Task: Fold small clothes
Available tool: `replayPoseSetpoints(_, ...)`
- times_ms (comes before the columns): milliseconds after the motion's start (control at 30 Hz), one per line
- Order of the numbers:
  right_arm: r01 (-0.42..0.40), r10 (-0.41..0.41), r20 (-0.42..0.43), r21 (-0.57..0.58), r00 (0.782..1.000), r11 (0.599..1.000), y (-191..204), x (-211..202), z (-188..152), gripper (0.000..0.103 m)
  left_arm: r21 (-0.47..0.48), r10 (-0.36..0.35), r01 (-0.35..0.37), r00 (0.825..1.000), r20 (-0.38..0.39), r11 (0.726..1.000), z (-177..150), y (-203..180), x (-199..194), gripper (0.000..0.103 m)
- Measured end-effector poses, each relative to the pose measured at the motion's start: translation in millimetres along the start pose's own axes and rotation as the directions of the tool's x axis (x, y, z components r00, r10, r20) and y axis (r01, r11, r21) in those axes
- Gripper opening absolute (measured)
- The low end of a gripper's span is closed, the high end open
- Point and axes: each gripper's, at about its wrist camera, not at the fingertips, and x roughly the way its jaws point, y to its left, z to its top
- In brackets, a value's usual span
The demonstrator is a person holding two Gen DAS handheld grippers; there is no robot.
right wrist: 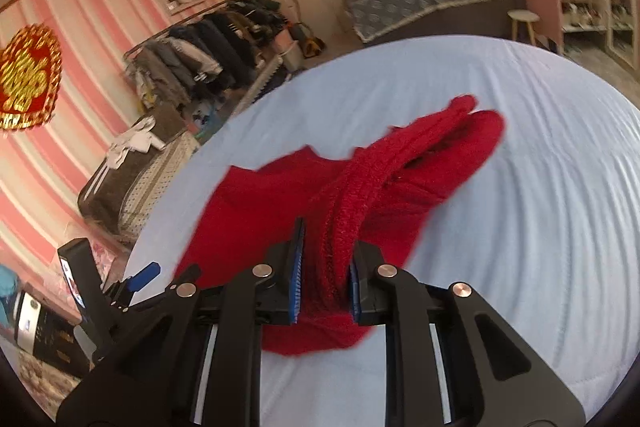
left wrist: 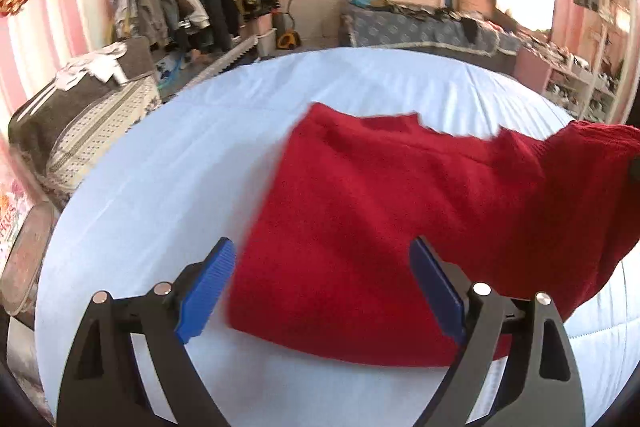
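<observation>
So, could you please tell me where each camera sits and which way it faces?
Left wrist: on the left gripper, looking down across the bed; open blue pads, nothing gripped.
Right wrist: on the right gripper, angled down; jaws shut on the red sweater.
Shared: sweater, bed, clothes rack.

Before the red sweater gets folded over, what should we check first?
1. Right gripper pinching the red sweater: ok, a bunched knit edge sits between its blue pads.
2. Left gripper free: ok, jaws wide open, holding nothing.
3. Sweater's other side flat on the light blue bedsheet: ok.
4. Bare sheet around the sweater to fold onto: ok.
5. Sleeves tucked in neatly: cannot tell, the lifted part is bunched and blurred.
</observation>
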Motion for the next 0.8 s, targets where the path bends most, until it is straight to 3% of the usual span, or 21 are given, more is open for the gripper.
replayPoseSetpoints(233,-0.006,-0.001,-0.047,-0.159,0.999,0.987,87.3,60.9,2.0,0.018,-0.086,0.038,-0.037,0.999,0.004,0.996,3.2,76.0,-8.2,0.089)
replayPoseSetpoints(567,-0.081,0.028,-0.152,-0.35,0.988,0.933,193.5,136.2,-34.1,0.018,-0.172,0.083,-0.084,0.996,-0.016,0.981,-2.9,146.5,-9.4,0.089)
replayPoseSetpoints(700,-0.048,-0.062,-0.234,-0.438,0.97,0.898,216.7,182.1,-60.9,0.019,-0.183,0.085,-0.088,0.996,-0.026,0.979,-3.9,154.2,-7.9,0.089)
replayPoseSetpoints(767,-0.046,-0.091,-0.278,-0.452,0.956,0.891,217.7,198.4,-73.8,0.026,-0.173,0.085,-0.089,0.996,-0.029,0.981,-4.0,151.6,-6.6,0.089)
replayPoseSetpoints(800,-0.058,-0.078,-0.284,-0.441,0.955,0.895,215.6,198.7,-76.9,0.036,-0.171,0.079,-0.084,0.996,-0.032,0.982,-2.8,149.4,-4.7,0.089)
